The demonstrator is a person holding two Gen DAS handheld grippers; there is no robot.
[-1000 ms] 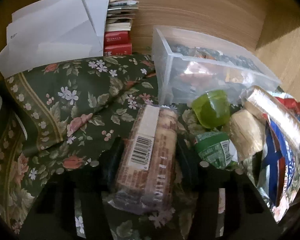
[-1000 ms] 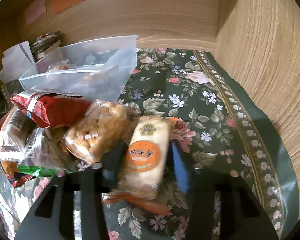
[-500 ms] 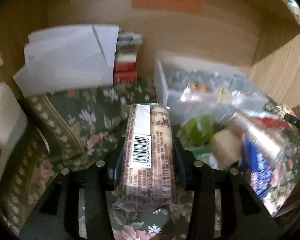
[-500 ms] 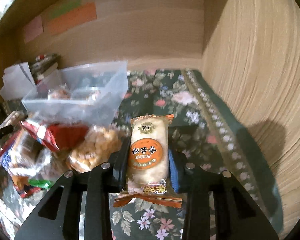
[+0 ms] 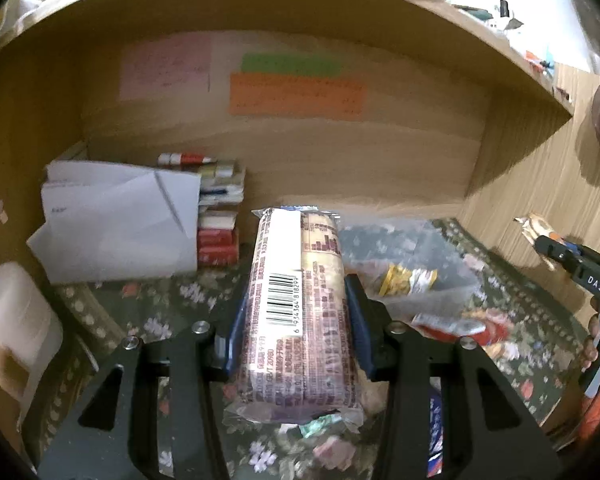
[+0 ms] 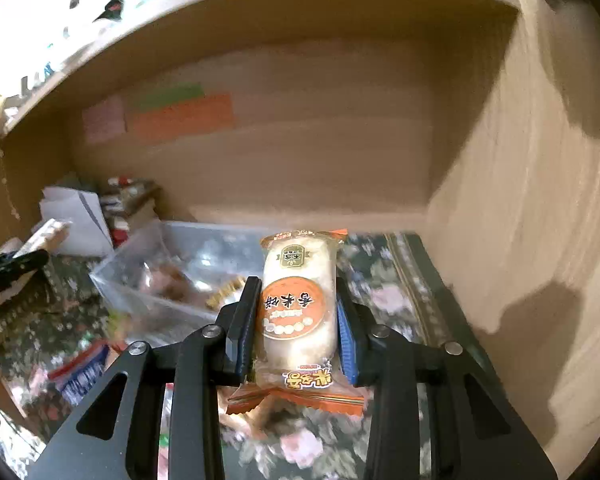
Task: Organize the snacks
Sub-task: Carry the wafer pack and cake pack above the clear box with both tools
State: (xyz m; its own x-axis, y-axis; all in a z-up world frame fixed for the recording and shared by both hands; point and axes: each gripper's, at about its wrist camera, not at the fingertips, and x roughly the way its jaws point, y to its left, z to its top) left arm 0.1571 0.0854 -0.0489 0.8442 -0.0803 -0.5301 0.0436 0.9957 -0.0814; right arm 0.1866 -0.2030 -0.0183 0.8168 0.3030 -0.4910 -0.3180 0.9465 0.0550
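Note:
My left gripper point(image 5: 296, 320) is shut on a long biscuit pack point(image 5: 298, 312) with a barcode label, held up above the floral cloth point(image 5: 148, 312). My right gripper point(image 6: 298, 320) is shut on an orange rice cracker packet point(image 6: 298, 312), also lifted. The clear plastic bin point(image 6: 172, 276) with several snacks in it stands at the back; in the left wrist view it point(image 5: 404, 256) shows just right of the biscuit pack. Loose snack packets point(image 5: 456, 324) lie on the cloth below. The right gripper point(image 5: 572, 264) shows at the right edge of the left wrist view.
I am inside a wooden shelf bay with a back wall point(image 5: 300, 152) carrying coloured notes and a side wall point(image 6: 540, 240) at right. White papers point(image 5: 120, 220) and stacked small boxes point(image 5: 220, 216) stand at back left. A white mug point(image 5: 16, 320) is at far left.
Both grippers have closed on their packets and lifted them off the cloth; the views have tilted up toward the shelf's back wall.

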